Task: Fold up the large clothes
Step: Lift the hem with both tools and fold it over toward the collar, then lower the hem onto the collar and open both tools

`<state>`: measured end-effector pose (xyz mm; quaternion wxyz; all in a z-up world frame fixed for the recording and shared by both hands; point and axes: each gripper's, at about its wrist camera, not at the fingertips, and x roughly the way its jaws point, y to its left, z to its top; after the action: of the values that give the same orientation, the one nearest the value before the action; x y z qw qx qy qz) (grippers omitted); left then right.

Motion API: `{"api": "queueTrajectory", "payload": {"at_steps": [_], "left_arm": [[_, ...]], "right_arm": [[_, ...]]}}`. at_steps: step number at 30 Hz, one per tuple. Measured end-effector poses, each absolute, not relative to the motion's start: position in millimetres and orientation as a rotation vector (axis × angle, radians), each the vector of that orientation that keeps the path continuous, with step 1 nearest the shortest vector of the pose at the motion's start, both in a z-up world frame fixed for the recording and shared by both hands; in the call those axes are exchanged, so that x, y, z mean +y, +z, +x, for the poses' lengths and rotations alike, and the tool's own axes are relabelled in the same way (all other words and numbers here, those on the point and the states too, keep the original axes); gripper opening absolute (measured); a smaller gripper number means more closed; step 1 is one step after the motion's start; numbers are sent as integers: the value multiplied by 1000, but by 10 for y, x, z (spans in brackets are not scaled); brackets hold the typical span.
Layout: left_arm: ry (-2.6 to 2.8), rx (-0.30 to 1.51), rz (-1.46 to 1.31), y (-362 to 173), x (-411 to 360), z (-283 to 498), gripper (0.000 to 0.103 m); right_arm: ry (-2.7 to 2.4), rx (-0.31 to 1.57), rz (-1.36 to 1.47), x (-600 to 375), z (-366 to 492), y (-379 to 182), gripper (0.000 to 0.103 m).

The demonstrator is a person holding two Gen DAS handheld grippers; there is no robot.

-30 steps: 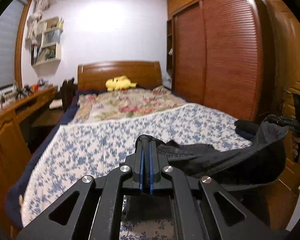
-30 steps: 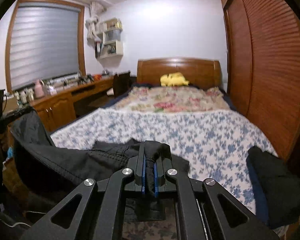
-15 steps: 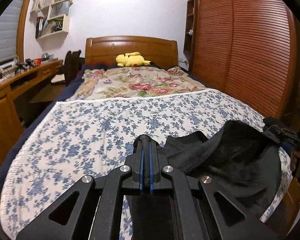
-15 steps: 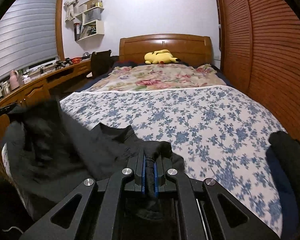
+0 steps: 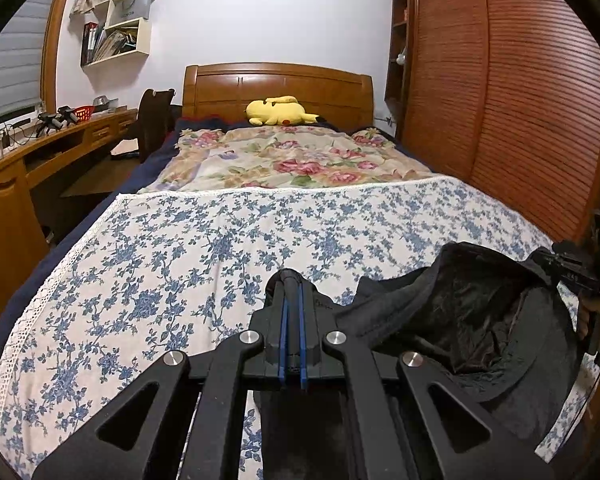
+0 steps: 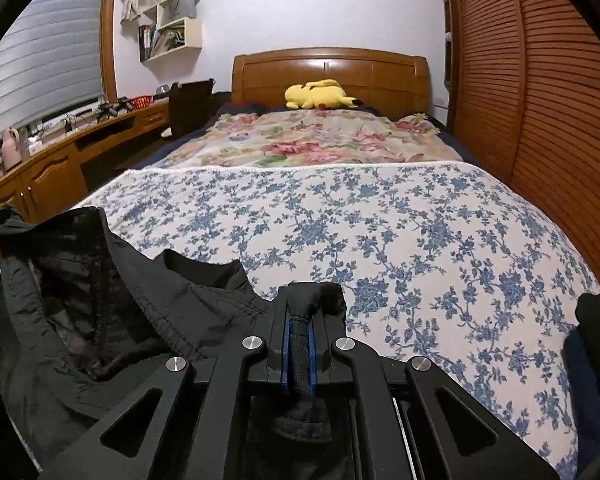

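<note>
Left gripper [image 5: 292, 280]: jaws closed, blue pads pinching a thin edge of the black, slightly shiny fabric garment [image 5: 480, 320]. The garment spreads to the right of this gripper as an open, sagging pouch over the near end of the bed with the blue-flowered white bedspread [image 5: 204, 248]. Its lower part passes beneath the gripper frame and is hidden there.

Right gripper [image 6: 298, 300]: jaws closed on a bunched fold of the same black garment [image 6: 100, 300], which stands up between the blue pads and hangs down behind them. The rest of the cloth lies to the left of this gripper, stitched hem visible, interior in shadow. What kind of garment it is cannot be made out.

In the left wrist view the right gripper [image 5: 576, 272] appears at the far right edge, partly cut off, with a person's hand [image 5: 598, 320] behind it; its jaws are not readable from there. In the right wrist view a second dark cloth mass [image 6: 596, 344] sits at the right edge, cropped by the lens border and unidentifiable.

Beyond both grippers: a rose-patterned quilt [image 6: 316, 140], a yellow plush toy [image 6: 320, 94] against the wooden headboard [image 6: 328, 68], and a wooden desk [image 6: 60, 160] to the left.
</note>
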<state>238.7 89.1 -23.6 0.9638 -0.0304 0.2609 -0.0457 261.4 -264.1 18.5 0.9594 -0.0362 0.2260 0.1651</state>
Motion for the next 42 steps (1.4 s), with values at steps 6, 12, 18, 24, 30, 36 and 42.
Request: {"api": "queueTrajectory", "payload": {"at_steps": [6,12,18,24,30,36,42], "left_arm": [[-91,541,-60,-285,857,2423,5],[-84,546,-63,-294,863,2456,5],[-76,547,-75,-294,888,2480,5],[-71,562,-78,-314,919,2553,5],[-79,583,-51,-382,931,2522,33],[-108,598,-47,-431,951,2442,41],[-133,608,-46,-486,894,2415,61]], "right_arm": [[325,492,-91,-2514,2755,121,6],[311,507,-96,-2492,2863,129,6],[300,482,-120,-2445,2900,204,6],[264,469,-121,-2382,3038,246,6],[258,530,-131,-2264,3247,147,7],[286,587,-130,-2171,3357,167,28],[279,588,-121,-2279,3403,268,63]]}}
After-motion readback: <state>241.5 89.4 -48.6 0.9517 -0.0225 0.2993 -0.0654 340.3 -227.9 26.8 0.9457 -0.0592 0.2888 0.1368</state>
